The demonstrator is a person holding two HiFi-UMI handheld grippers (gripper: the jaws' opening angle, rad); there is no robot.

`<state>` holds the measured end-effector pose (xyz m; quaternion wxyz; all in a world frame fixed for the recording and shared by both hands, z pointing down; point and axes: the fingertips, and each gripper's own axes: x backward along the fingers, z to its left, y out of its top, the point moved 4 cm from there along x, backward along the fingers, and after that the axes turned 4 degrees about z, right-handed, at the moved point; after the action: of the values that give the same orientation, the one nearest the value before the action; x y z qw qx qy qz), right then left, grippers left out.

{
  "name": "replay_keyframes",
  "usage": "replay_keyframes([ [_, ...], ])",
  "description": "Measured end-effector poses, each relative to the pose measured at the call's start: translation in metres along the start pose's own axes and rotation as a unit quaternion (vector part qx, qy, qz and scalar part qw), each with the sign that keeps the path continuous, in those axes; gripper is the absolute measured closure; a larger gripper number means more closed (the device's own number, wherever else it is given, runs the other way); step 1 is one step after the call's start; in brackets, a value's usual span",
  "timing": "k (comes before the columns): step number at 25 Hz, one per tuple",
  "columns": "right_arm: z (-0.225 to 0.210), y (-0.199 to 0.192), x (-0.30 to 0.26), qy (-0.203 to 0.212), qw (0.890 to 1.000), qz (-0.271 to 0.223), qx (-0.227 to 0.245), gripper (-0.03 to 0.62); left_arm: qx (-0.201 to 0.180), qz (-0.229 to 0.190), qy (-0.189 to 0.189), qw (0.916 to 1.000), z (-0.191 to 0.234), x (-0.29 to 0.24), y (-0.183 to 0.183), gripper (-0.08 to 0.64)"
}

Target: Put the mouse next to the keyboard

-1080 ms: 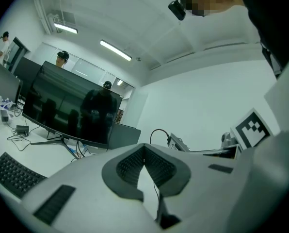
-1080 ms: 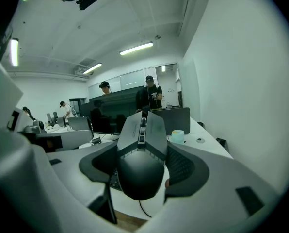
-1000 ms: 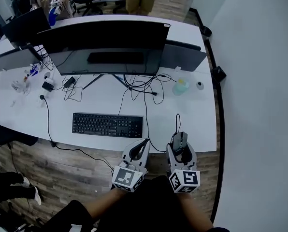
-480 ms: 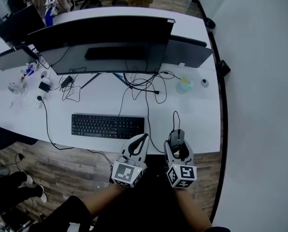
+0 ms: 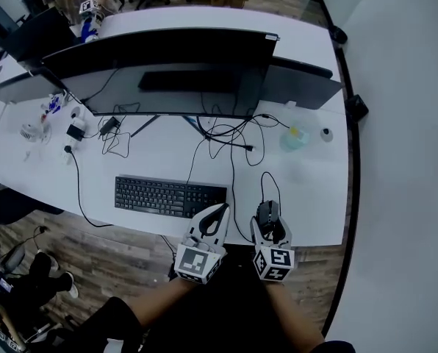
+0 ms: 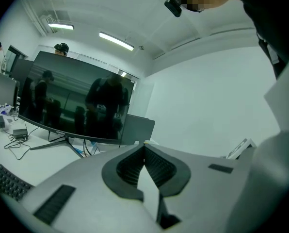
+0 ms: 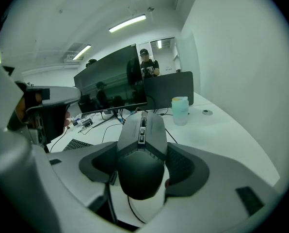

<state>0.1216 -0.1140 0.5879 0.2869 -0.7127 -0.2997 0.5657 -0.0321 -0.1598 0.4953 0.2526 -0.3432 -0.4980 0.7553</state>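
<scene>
My right gripper (image 5: 270, 219) is shut on the black wired mouse (image 5: 268, 213), holding it at the desk's front edge, right of the black keyboard (image 5: 170, 196). In the right gripper view the mouse (image 7: 141, 152) fills the space between the jaws of the right gripper (image 7: 142, 171), its cable running back across the desk; the keyboard (image 7: 76, 143) shows at the left. My left gripper (image 5: 216, 217) hovers by the keyboard's right end. It is shut with nothing held, and in the left gripper view the left gripper (image 6: 145, 166) has its pads together.
A wide black monitor (image 5: 164, 68) stands behind the keyboard, with tangled cables (image 5: 226, 134) under it. A pale green bottle (image 5: 294, 137) and a small round object (image 5: 325, 134) sit at the back right. Chargers and small items (image 5: 72, 127) lie at the left. A person's legs stand beyond the white desk (image 5: 307, 190).
Both grippers have barely moved against the desk edge; the head view has shifted so the desk sits slightly further right. The mouse stays held in the right gripper.
</scene>
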Motion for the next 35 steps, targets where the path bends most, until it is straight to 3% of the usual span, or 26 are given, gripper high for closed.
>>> replay_keyframes([
  [6, -0.016, -0.014, -0.035, -0.001, 0.999, 0.034, 0.005, 0.285, -0.010, 0.025, 0.009, 0.9996, 0.002, -0.020, -0.005, 0.556],
  [16, -0.024, -0.046, -0.083, 0.018, 0.994, 0.108, 0.013, 0.285, 0.009, 0.040, 0.035, 0.9986, 0.012, -0.039, -0.015, 0.557],
  [25, -0.029, -0.072, -0.115, -0.007, 0.988, 0.151, 0.027, 0.285, 0.008, 0.042, 0.048, 0.9979, 0.022, -0.046, -0.015, 0.556],
  [35, -0.027, -0.080, -0.122, -0.021, 0.986, 0.158, 0.047, 0.285, 0.006, 0.051, 0.045, 0.9976, 0.022, -0.042, -0.019, 0.556],
])
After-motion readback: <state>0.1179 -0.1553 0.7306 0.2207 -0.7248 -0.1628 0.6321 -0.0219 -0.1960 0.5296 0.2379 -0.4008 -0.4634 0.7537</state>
